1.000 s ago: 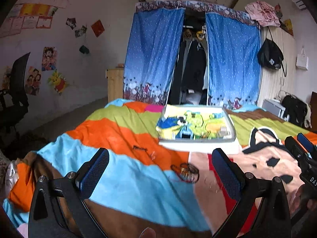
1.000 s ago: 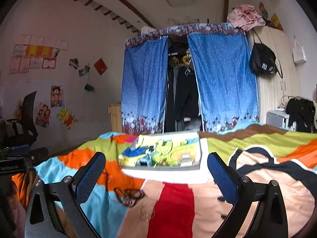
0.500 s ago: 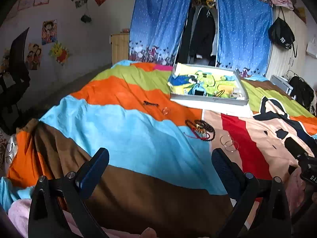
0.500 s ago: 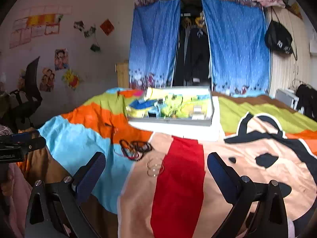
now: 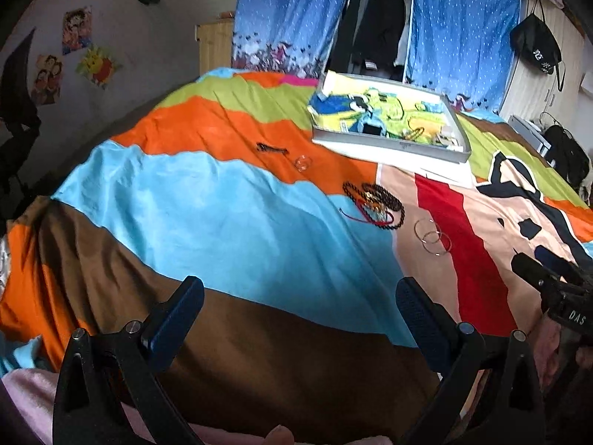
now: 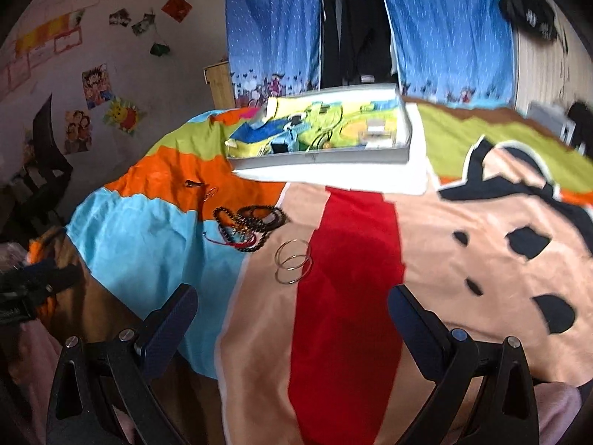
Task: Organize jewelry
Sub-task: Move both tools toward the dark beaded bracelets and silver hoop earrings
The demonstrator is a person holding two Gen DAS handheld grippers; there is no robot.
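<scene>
Jewelry lies loose on a striped blanket. A pile of dark bead bracelets with red cord (image 5: 374, 200) (image 6: 248, 228) is mid-bed. Two thin metal hoops (image 5: 433, 236) (image 6: 292, 265) lie right of it. A small clear ring (image 5: 303, 162) (image 6: 212, 193) and a dark hair clip (image 5: 272, 147) (image 6: 194, 183) lie further left. A grey tray (image 5: 389, 142) (image 6: 322, 157) with a colourful lining and small items sits behind. My left gripper (image 5: 300, 315) is open and empty above the near blanket. My right gripper (image 6: 292, 319) is open and empty, just short of the hoops.
The right gripper's tip shows in the left wrist view (image 5: 548, 274), the left gripper's in the right wrist view (image 6: 33, 285). Blue curtains (image 5: 289, 18) and a wardrobe stand behind the bed. A black chair (image 6: 40, 163) stands at the left.
Both views have tilted down and risen over the bed, so the jewelry now sits higher and clearer in view. Both grippers stay open and empty.
</scene>
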